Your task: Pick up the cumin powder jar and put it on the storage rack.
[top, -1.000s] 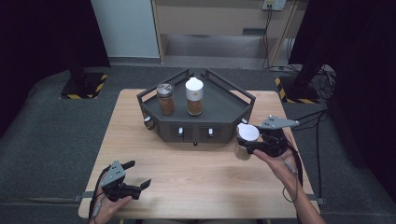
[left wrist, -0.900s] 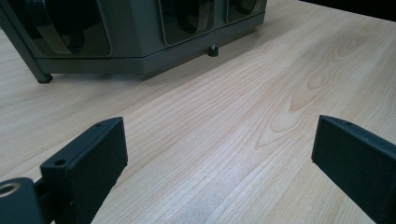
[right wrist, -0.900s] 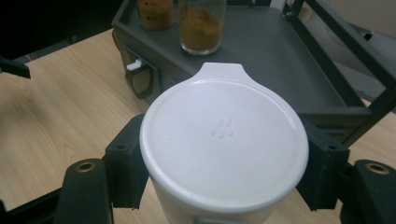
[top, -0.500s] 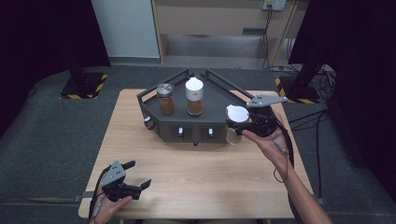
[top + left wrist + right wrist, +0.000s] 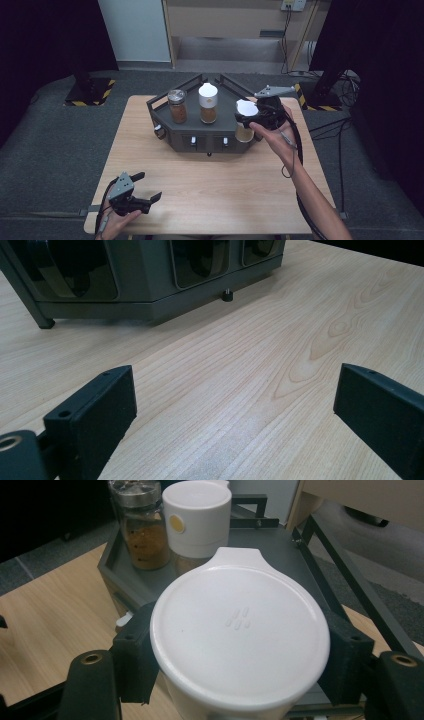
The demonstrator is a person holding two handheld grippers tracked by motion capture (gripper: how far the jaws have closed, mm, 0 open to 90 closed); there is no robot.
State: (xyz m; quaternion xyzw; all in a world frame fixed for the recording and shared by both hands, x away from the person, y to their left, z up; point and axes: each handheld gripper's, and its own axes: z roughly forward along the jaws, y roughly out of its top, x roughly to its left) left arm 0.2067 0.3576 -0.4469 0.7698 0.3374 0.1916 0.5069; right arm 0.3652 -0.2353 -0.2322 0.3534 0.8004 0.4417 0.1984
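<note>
Two jars already in rack [image 5: 165, 102]; right tool [image 5: 257, 116] clamped on white-lid jar [image 5: 240, 635], at rack's right end, not yet set. Left tool [image 5: 141, 187] spread, idle on bench [image 5: 225, 190].

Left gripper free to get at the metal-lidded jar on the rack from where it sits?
Probably yes. The left gripper is open and empty near the table's front edge, with bare table up to the rack. The metal-lidded jar stands at the rack's left end.

Right gripper [image 5: 248, 116] clamped, raised — left gripper [image 5: 148, 187] spread.
</note>
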